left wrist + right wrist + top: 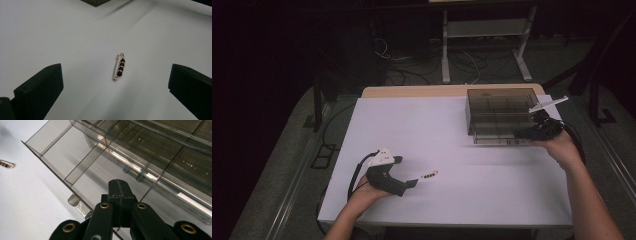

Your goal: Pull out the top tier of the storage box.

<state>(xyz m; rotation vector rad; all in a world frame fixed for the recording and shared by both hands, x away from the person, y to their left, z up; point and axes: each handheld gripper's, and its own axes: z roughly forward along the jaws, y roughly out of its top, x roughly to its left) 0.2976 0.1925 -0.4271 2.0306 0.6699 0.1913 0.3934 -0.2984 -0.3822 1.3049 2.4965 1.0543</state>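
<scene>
A small gold safety pin (118, 67) strung with dark beads lies flat on the white table (452, 140). My left gripper (407, 172) rests low at the front left, open, its two jaws wide apart on either side of the pin (429, 175) and short of it. A smoky clear drawer box (499, 112) stands at the back right. Its bottom drawer (75, 157) is pulled out and divided into compartments. My right gripper (532, 132) is at the box's front right corner. In the right gripper view that gripper (120, 185) is shut, its tips over the drawer's near compartment.
The pin (7, 164) lies well to the left of the drawer. The drawer's small clear handle (76, 203) juts from its front wall. Cables trail off both grippers, and table legs and wires stand on the dark floor beyond the far edge.
</scene>
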